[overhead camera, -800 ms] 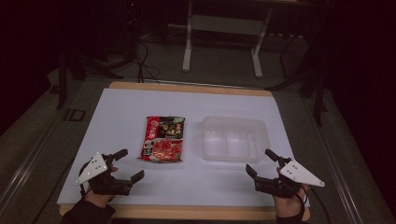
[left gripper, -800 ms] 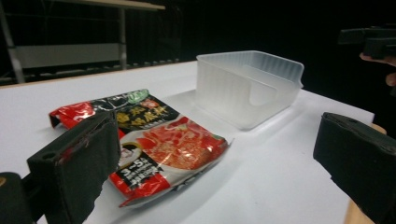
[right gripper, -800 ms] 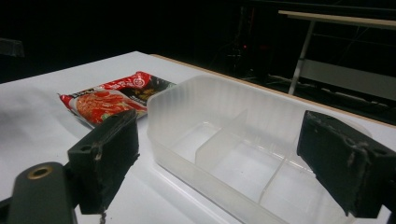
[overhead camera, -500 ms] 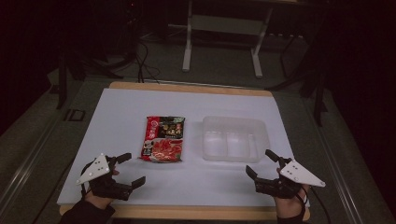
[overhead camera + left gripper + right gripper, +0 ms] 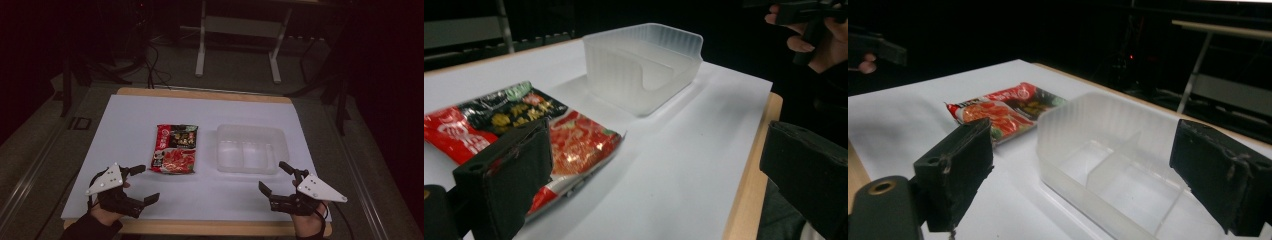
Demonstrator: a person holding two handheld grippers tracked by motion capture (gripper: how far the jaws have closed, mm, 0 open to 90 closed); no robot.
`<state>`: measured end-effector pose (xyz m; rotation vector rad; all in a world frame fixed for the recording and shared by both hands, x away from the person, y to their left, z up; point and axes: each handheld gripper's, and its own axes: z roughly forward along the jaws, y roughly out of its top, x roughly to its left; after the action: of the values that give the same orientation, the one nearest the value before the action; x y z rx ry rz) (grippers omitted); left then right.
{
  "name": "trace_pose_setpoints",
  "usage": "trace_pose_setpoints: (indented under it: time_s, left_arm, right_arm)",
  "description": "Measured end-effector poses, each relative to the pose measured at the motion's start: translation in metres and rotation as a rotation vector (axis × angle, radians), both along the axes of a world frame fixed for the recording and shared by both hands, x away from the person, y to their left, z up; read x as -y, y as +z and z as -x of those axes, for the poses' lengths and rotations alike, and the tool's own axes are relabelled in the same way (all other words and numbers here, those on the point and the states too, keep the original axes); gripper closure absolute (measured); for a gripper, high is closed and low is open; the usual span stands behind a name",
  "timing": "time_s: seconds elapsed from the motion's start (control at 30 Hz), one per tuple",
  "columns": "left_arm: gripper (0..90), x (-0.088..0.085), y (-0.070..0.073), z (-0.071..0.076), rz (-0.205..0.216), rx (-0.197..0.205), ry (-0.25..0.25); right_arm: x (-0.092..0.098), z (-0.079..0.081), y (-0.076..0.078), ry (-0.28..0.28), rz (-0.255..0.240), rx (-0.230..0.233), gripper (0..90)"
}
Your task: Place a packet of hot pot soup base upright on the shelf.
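A red food packet (image 5: 175, 155) lies mid-table beside a clear tray (image 5: 251, 148). Both the left gripper (image 5: 143, 184) and right gripper (image 5: 274, 177) gape empty. The right gripper view reveals the tray's inner dividers.

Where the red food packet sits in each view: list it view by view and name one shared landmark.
High view: the red food packet lies flat left of centre on the white table.
Left gripper view: lower left, partly behind the near jaw.
Right gripper view: upper centre-left.
Shared landmark: the clear plastic tray, apart from the packet, beside it.
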<state>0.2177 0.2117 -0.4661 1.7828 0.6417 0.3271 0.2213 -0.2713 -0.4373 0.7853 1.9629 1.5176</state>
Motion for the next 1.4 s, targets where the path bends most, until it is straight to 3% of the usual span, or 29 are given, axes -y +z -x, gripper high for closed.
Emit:
trace_pose_setpoints:
  time_s: [0.13,0.17,0.27,0.33,0.43,0.57,0.63,0.73,1.0,1.13,1.33,1.4]
  left_arm:
    - [1.0,0.001,0.012,-0.003,-0.025,0.014,0.002]
    - [1.1,0.001,0.019,-0.007,-0.029,0.022,0.004]
    - [1.1,0.002,0.027,-0.013,-0.046,0.026,0.007]
    - [1.0,0.003,0.032,-0.017,-0.062,0.036,0.017]
    - [1.1,0.002,0.037,-0.025,-0.071,0.039,0.028]
    - [1.1,0.0,0.042,-0.037,-0.076,0.032,0.04]
    - [1.1,-0.001,0.043,-0.044,-0.072,0.025,0.046]
    - [1.2,0.0,0.043,-0.054,-0.072,0.013,0.048]
    - [1.2,0.002,0.042,-0.078,-0.054,-0.029,0.058]
    - [1.2,0.003,0.041,-0.089,-0.077,-0.031,0.082]
    - [1.2,0.004,0.036,-0.109,-0.106,-0.043,0.133]
    - [1.3,0.004,0.032,-0.115,-0.115,-0.05,0.141]
  right_arm:
    - [-0.002,0.001,0.002,0.009,0.022,0.028,10.4]
    - [-0.005,-0.001,0.0,0.044,0.049,0.001,13.3]
    - [-0.012,-0.002,-0.002,0.034,0.12,-0.032,19.5]
    - [-0.014,-0.004,-0.004,0.028,0.135,-0.068,20.8]
    - [-0.016,-0.003,-0.005,0.012,0.139,-0.073,21.9]
    - [-0.014,-0.002,-0.002,-0.002,0.114,-0.041,18.1]
    - [-0.013,0.001,0.0,-0.009,0.101,0.008,13.0]
    - [-0.012,0.003,0.003,-0.015,0.092,0.036,11.5]
    - [-0.008,0.002,0.005,-0.037,0.04,0.006,10.4]
    - [-0.007,0.001,0.006,-0.065,0.005,0.008,10.3]
    - [-0.01,0.001,0.006,-0.064,0.015,0.0,10.3]
    - [-0.01,0.002,0.006,-0.067,0.025,0.024,10.3]
